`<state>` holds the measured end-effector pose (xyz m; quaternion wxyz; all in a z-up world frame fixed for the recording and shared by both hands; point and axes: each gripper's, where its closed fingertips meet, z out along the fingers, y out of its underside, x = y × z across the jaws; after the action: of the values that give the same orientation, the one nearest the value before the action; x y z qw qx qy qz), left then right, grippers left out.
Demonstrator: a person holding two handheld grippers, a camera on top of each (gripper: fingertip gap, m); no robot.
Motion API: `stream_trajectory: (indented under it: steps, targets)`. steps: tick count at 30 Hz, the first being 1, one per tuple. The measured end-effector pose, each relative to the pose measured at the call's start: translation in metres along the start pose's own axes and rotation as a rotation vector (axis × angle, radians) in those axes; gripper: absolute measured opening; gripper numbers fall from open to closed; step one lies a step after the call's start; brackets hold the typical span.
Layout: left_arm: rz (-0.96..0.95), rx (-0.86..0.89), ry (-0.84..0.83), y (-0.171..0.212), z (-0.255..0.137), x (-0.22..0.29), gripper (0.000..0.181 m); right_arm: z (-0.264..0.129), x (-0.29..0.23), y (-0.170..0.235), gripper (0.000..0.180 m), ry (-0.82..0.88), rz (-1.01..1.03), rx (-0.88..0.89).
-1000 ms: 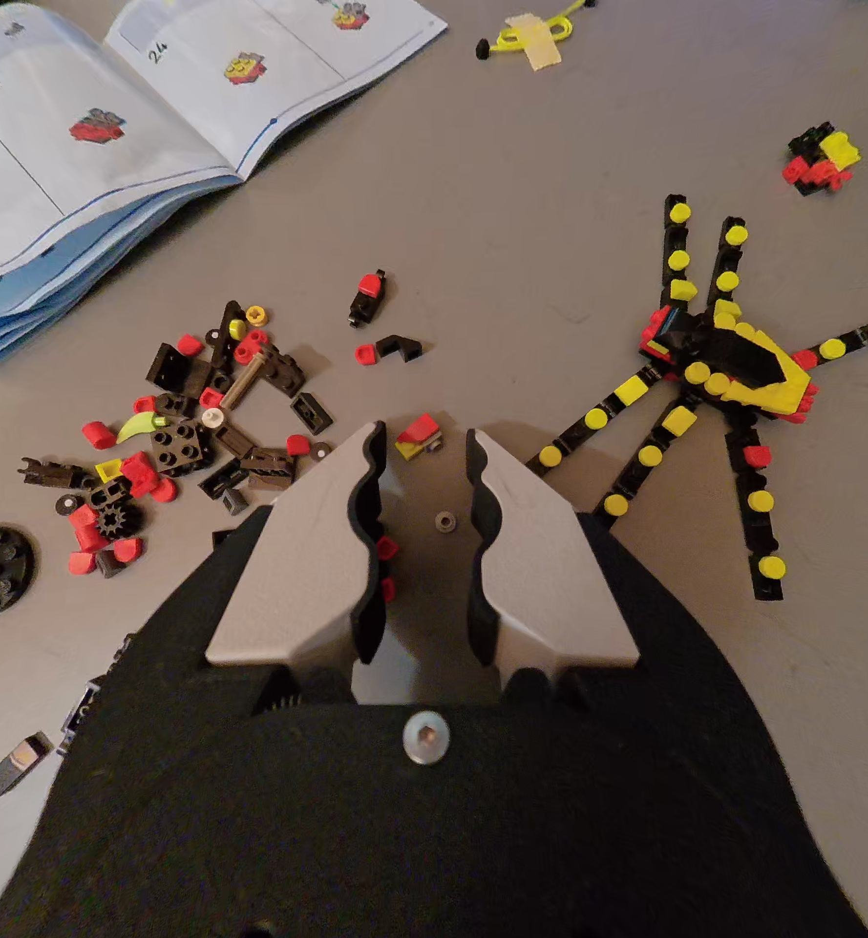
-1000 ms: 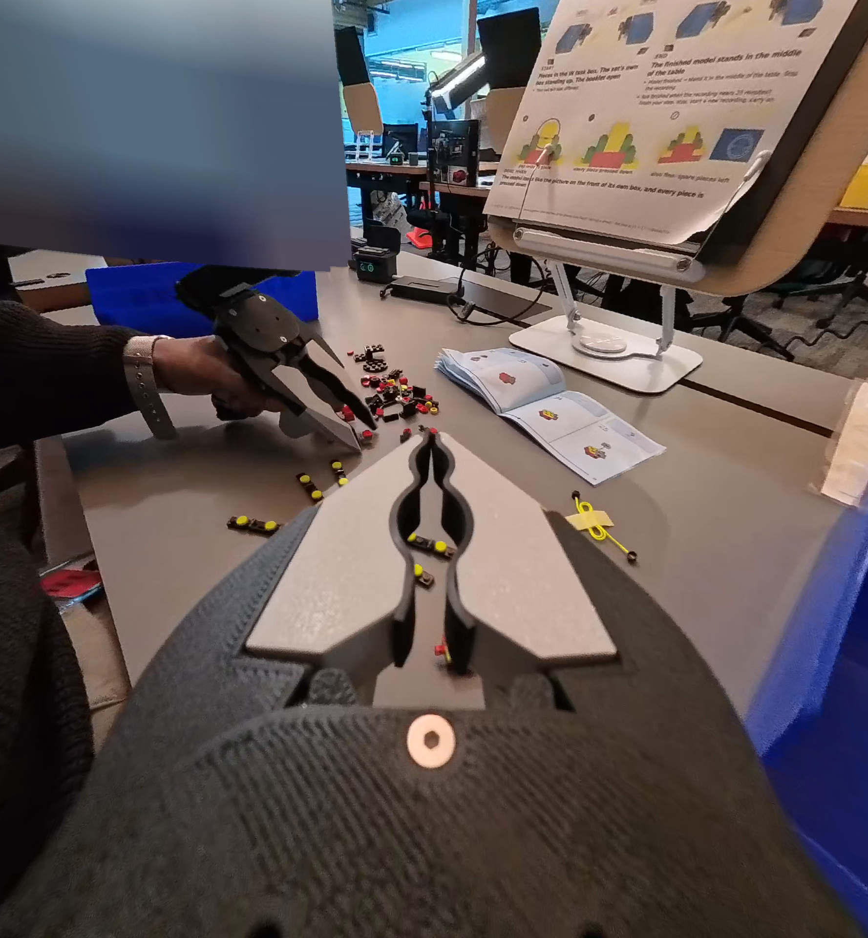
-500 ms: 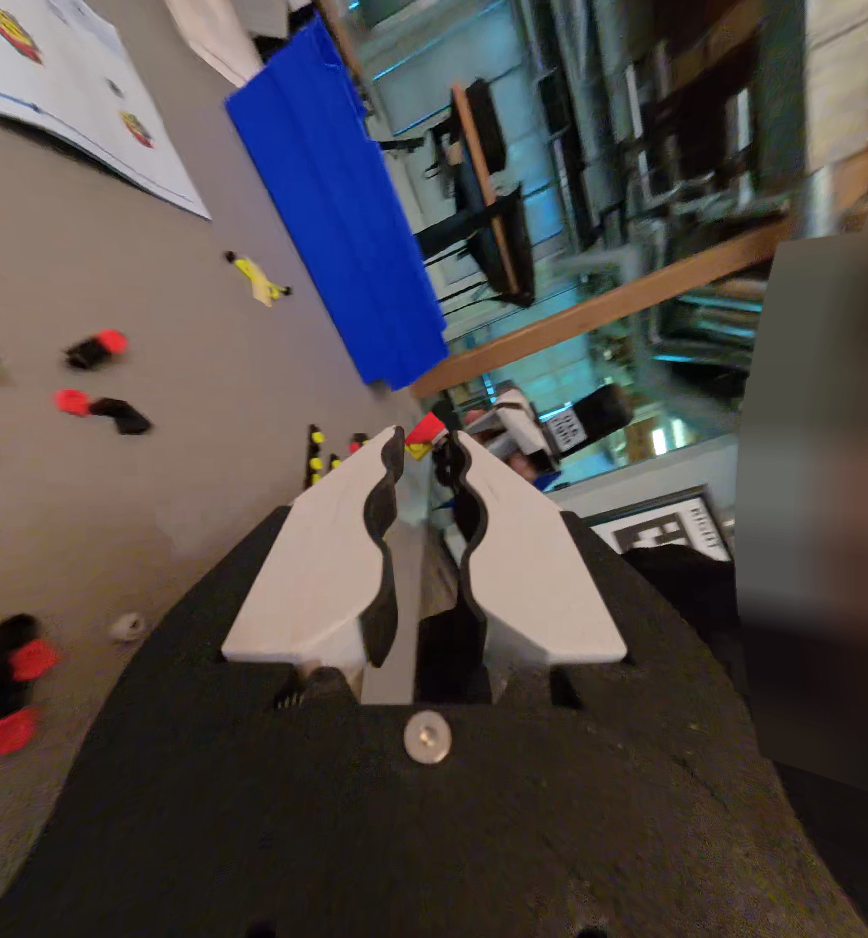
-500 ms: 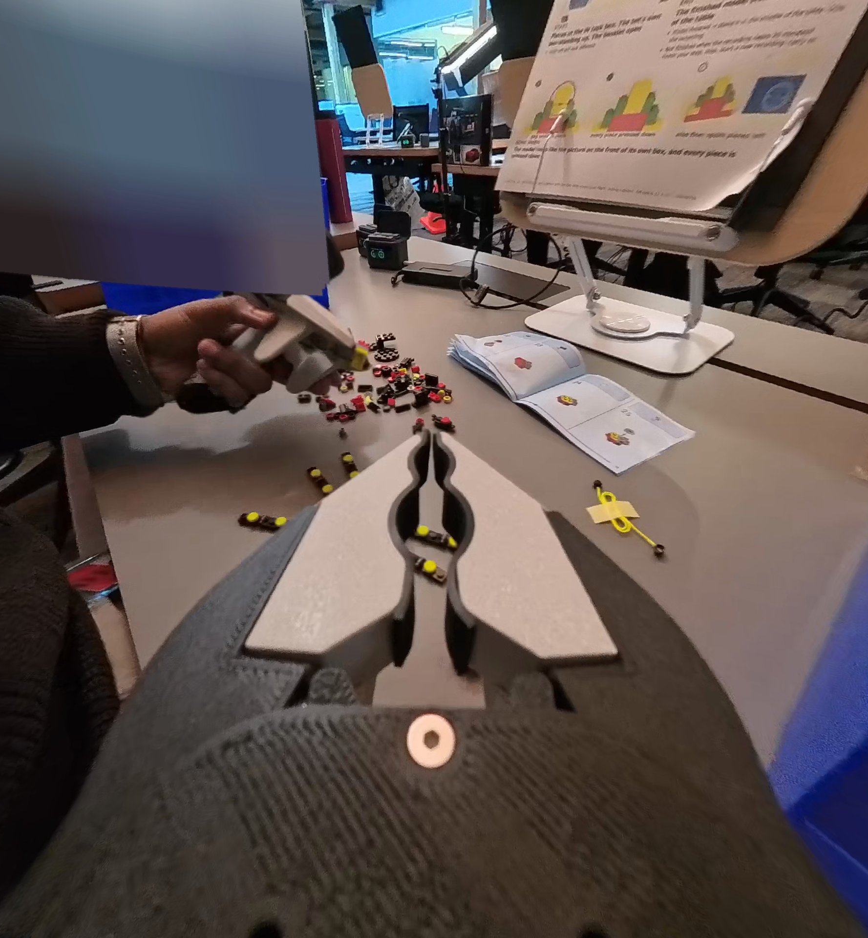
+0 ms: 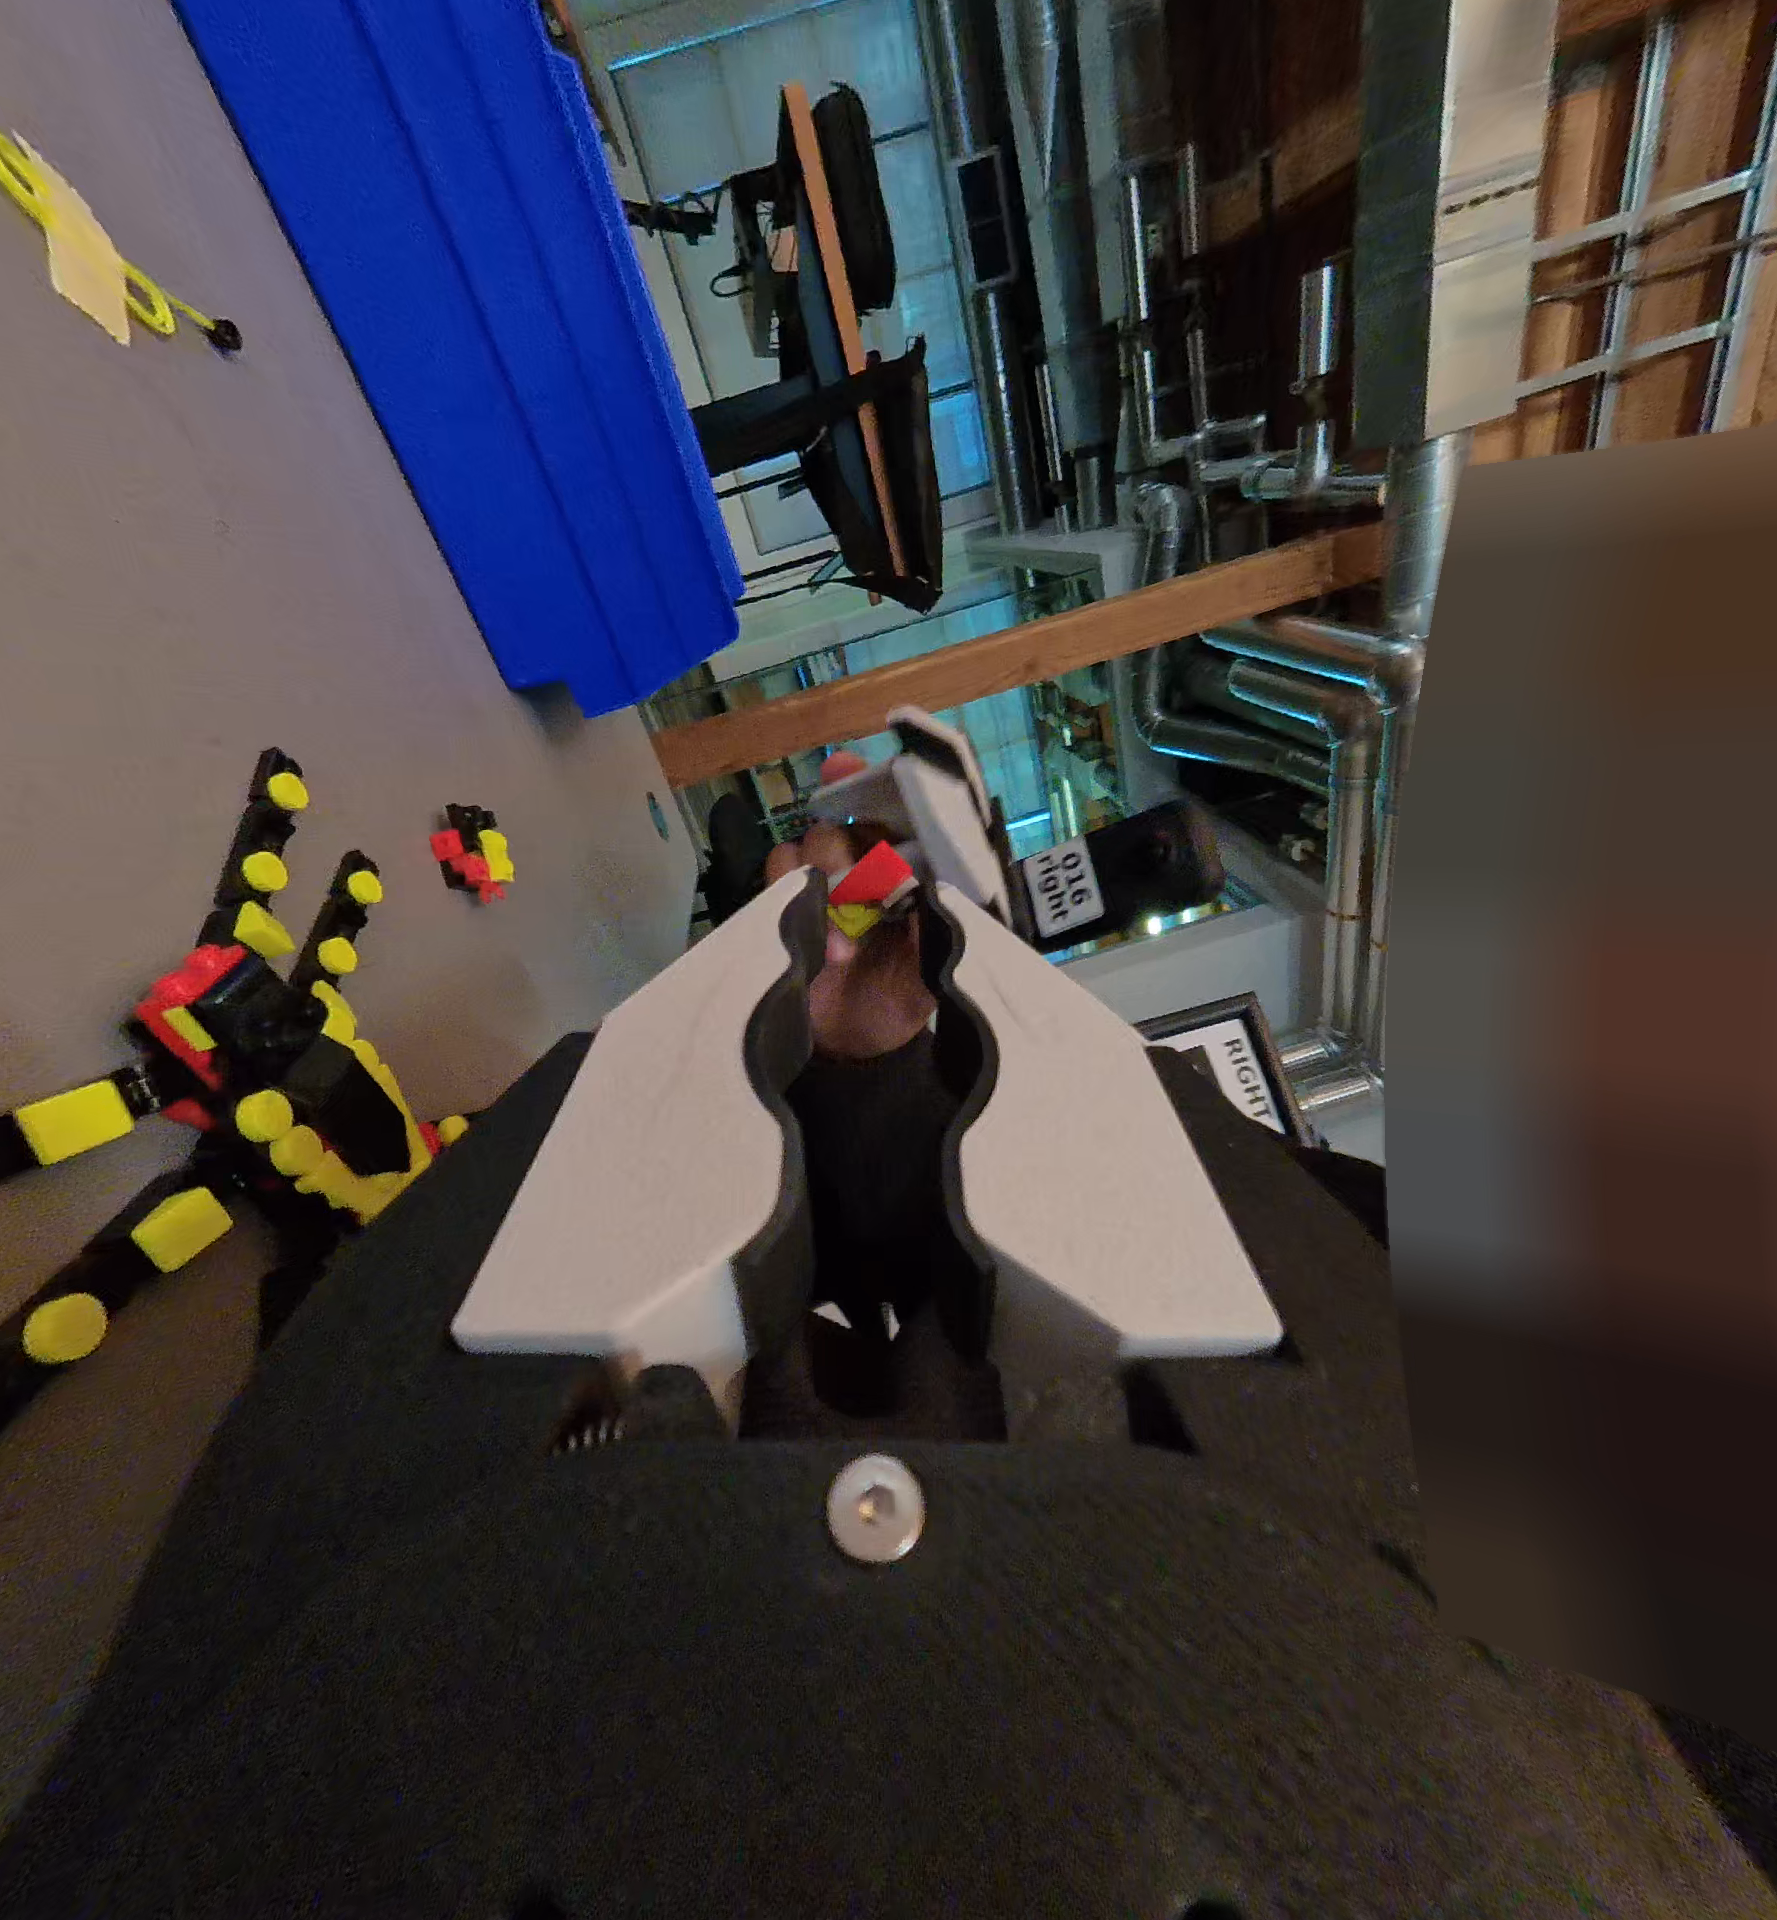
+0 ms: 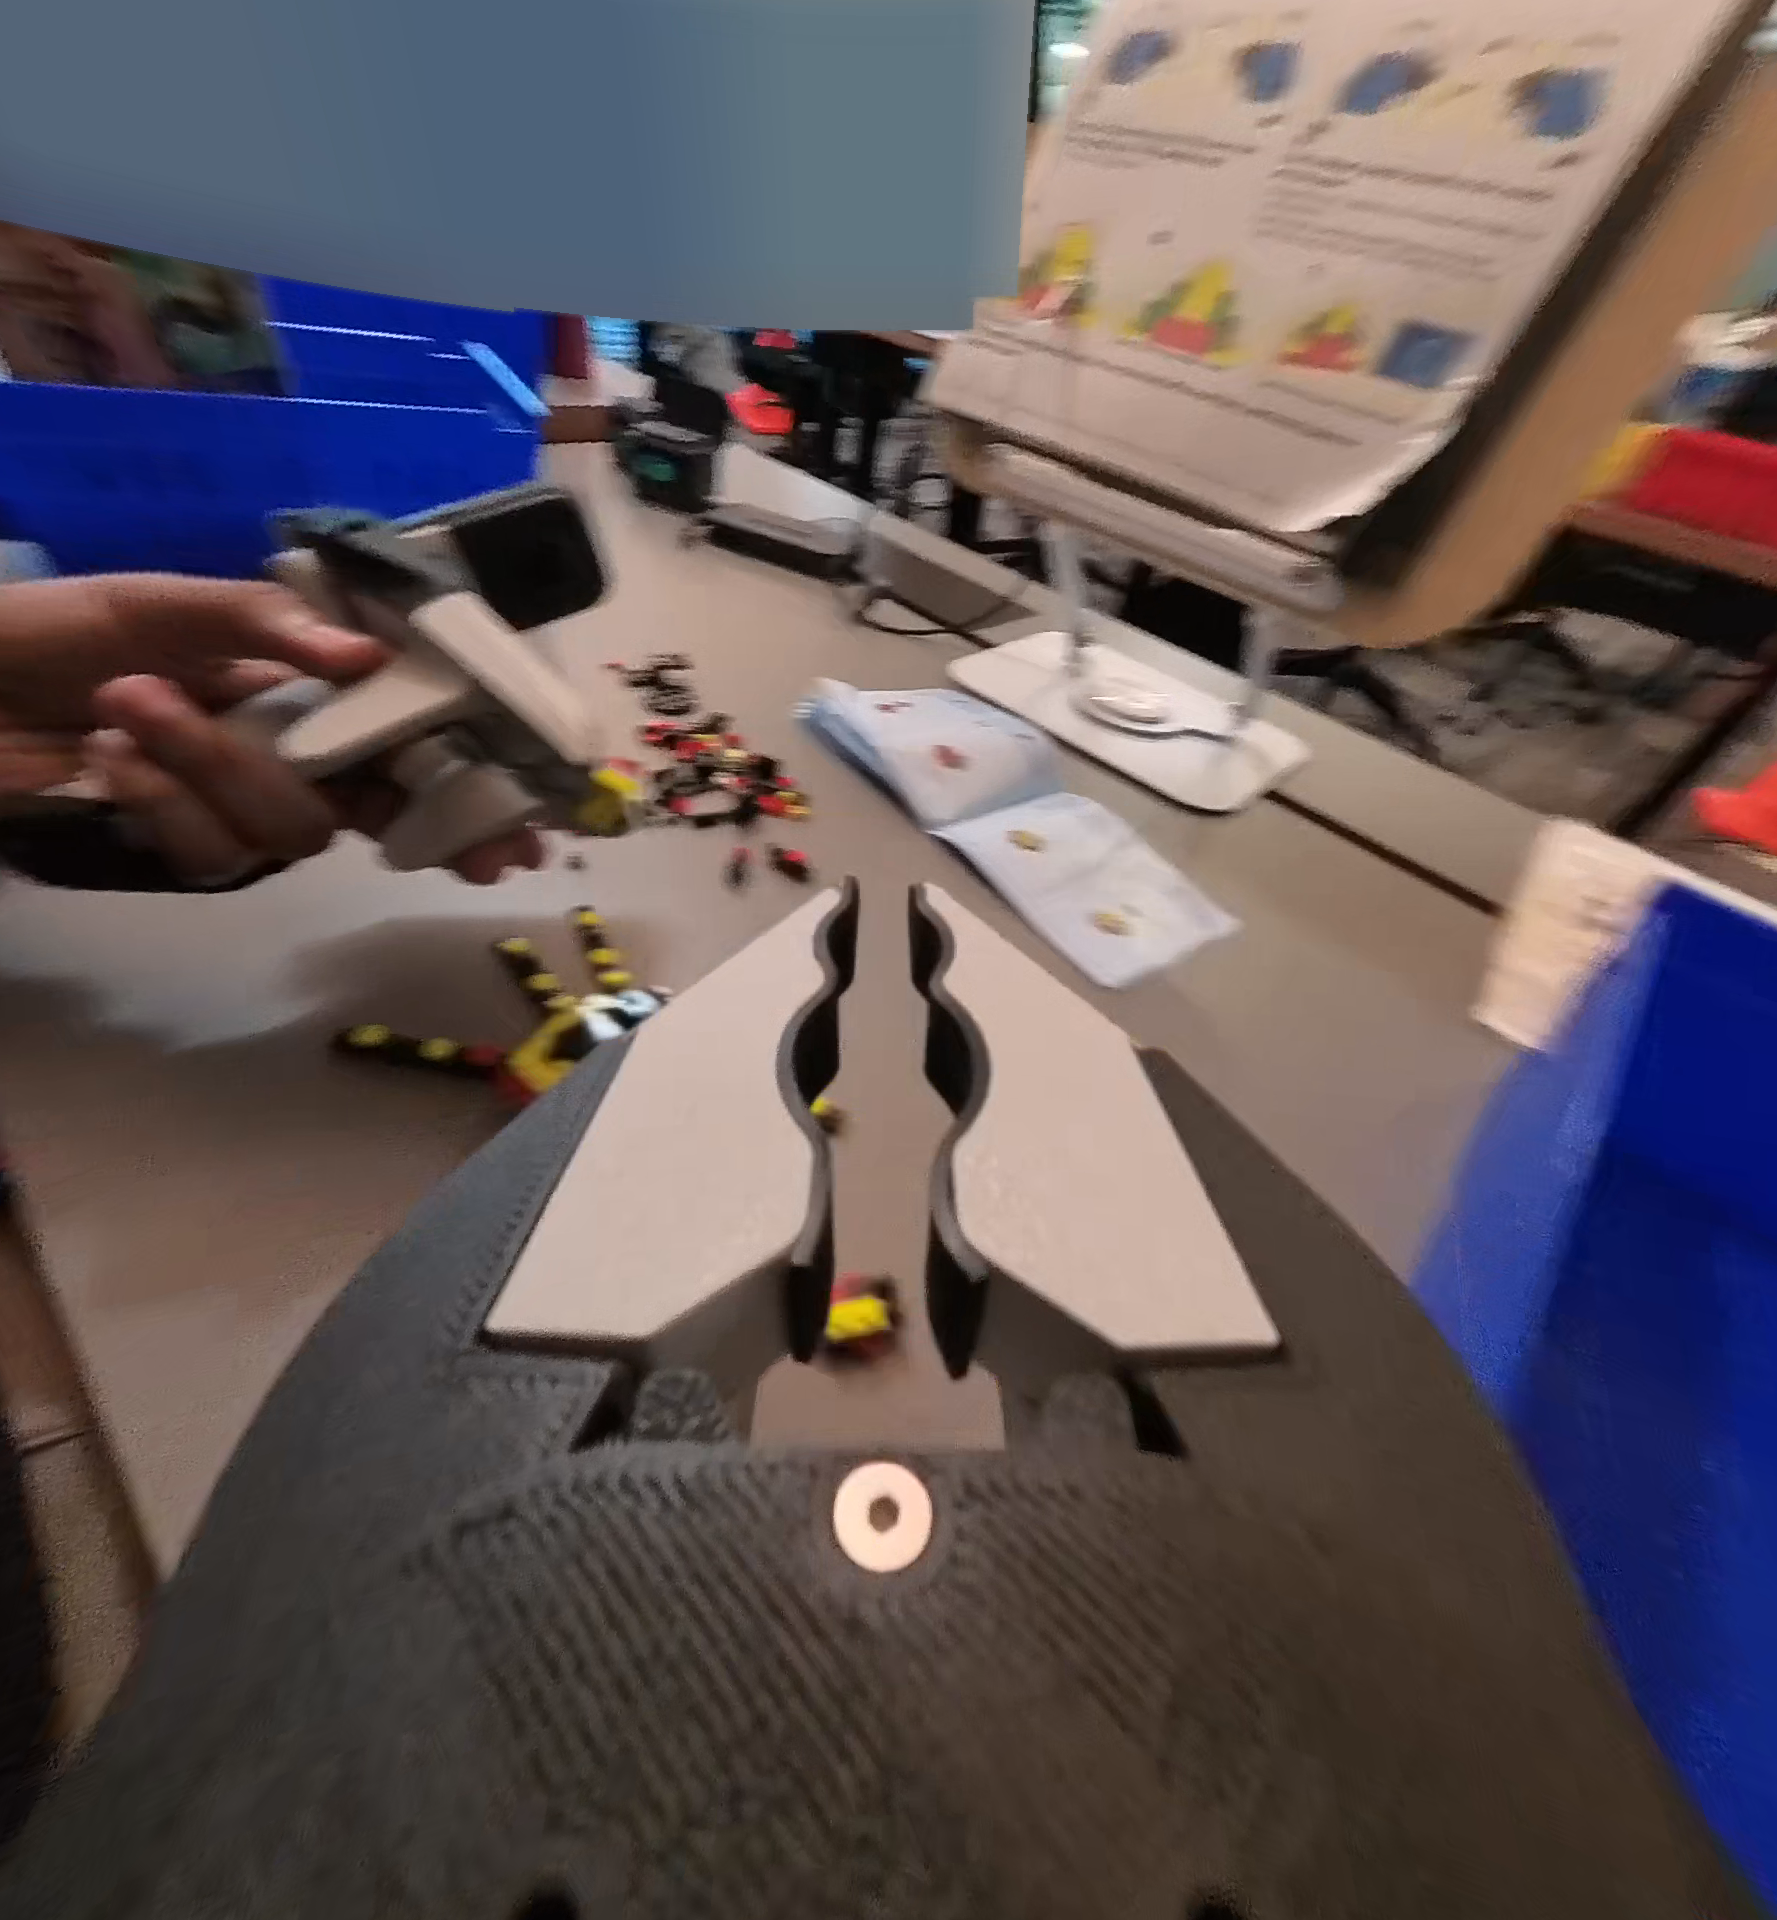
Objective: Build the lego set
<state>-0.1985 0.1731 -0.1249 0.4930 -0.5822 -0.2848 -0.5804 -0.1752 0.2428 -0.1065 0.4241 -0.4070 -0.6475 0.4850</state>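
Grey tabletop [image 6: 1279,1039], loose bricks scattered. Left gripper [image 5: 868,904] is clenching a small red-and-yellow brick assembly [image 5: 866,891] aloft; right gripper [image 6: 879,904] is hanging parted, empty. Black-and-yellow legged model [image 5: 271,1081] is lying below (unfinished). Step: carrying; next, I judge, seating it squarely.

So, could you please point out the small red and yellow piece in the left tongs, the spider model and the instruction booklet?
small red and yellow piece [image 5: 866,896], left wrist view, on its red top face.
spider model [image 5: 286,1081], left wrist view, on its black body.
instruction booklet [image 6: 1060,862], right wrist view, on the open right-hand page.
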Motion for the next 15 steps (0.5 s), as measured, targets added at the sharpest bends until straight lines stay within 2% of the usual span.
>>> stream_trajectory:
  steps: [1, 4, 9, 12, 15]
  targets:
    - [0.016, -0.002, -0.021, 0.001, 0.001, -0.003, 0.015, -0.010, 0.016, -0.001, 0.008, 0.059, 0.001, 0.003]
    - [0.112, -0.013, -0.114, 0.006, 0.005, -0.013, 0.015, -0.032, 0.034, -0.007, 0.012, 0.101, 0.101, 0.033]
    - [0.297, -0.070, -0.262, 0.020, 0.019, -0.025, 0.015, -0.022, -0.023, 0.020, 0.020, -0.113, 0.237, -0.066]
    - [0.354, -0.080, -0.287, 0.027, 0.026, -0.025, 0.015, -0.011, -0.053, 0.023, 0.021, -0.189, 0.151, -0.104]
    - [0.356, -0.082, -0.275, 0.033, 0.032, -0.022, 0.015, -0.005, -0.061, 0.030, 0.023, -0.180, 0.002, -0.145]
